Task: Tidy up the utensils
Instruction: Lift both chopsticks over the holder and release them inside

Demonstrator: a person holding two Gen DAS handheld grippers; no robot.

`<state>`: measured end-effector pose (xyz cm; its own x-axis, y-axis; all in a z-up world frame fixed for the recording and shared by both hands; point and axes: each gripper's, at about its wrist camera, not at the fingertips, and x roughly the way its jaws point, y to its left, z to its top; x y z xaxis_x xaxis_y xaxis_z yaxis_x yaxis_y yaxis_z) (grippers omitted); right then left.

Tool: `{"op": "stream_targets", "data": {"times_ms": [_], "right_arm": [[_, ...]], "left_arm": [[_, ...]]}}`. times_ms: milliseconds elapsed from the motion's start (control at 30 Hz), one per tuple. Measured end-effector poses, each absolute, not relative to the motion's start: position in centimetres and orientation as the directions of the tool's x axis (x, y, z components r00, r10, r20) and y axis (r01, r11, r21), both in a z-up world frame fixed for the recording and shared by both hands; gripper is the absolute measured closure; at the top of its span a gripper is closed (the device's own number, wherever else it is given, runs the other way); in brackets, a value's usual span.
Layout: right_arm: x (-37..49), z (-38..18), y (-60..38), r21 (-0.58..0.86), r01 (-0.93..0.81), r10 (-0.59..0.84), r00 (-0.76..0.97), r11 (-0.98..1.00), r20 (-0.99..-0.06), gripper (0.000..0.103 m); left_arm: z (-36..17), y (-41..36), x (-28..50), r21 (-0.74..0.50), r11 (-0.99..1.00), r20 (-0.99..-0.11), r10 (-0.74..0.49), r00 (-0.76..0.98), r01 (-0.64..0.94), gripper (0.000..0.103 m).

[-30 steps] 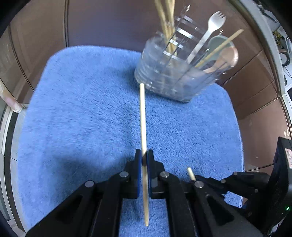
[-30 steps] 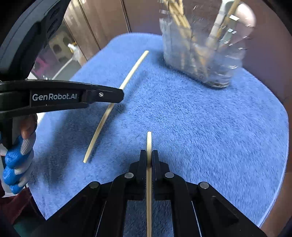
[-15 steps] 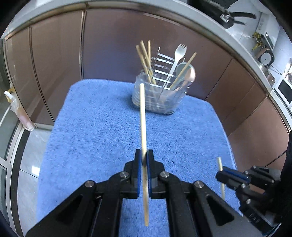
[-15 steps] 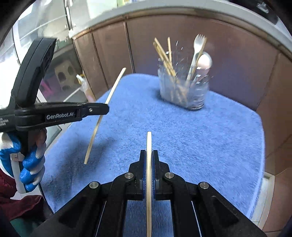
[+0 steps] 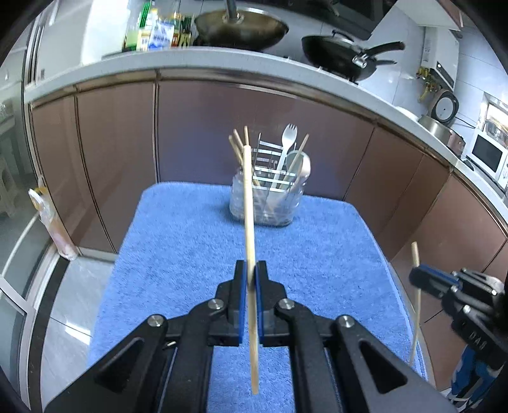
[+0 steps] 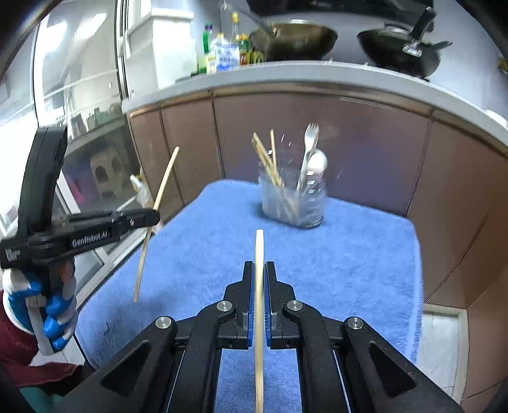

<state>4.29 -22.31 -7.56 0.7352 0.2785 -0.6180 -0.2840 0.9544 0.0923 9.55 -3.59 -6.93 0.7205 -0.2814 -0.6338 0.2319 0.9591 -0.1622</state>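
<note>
Definitely a home kitchen: long countertop over brown cabinet doors, a wok and black frying pan on top, sauce bottles, plus a rice cooker and microwave.

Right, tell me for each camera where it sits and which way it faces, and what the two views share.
Left wrist: on the left gripper, angled down over the blue towel toward the clear plastic utensil holder; own jaws shut on a wooden chopstick, right gripper at the edge.
Right wrist: on the right gripper, same heading; own jaws shut on a second wooden chopstick, left gripper and gloved hand at left.
Shared: towel, holder, brown cabinets, both chopsticks.
</note>
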Motion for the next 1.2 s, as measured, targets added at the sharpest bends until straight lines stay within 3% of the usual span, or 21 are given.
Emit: {"op": "stream_targets", "data": {"times_ms": [567,1200], "right_arm": [[0.8,-2.8,-23.4,0.084,-0.257,0.267,0.848,0.963,-0.459,0.098],[4.5,-3.0,-22.7,0.121,-0.305,0.327,0.845,0.945,-0.424,0.098]], "left_arm": [[-3.7,-4.4,5.8,-0.037,0.972,-0.498,-0.218,0.839,0.231,0.098],[-4.9,-5.0,8.6,-0.009,0.974,-0.478,-0.201,0.855,0.224,0.098]]}}
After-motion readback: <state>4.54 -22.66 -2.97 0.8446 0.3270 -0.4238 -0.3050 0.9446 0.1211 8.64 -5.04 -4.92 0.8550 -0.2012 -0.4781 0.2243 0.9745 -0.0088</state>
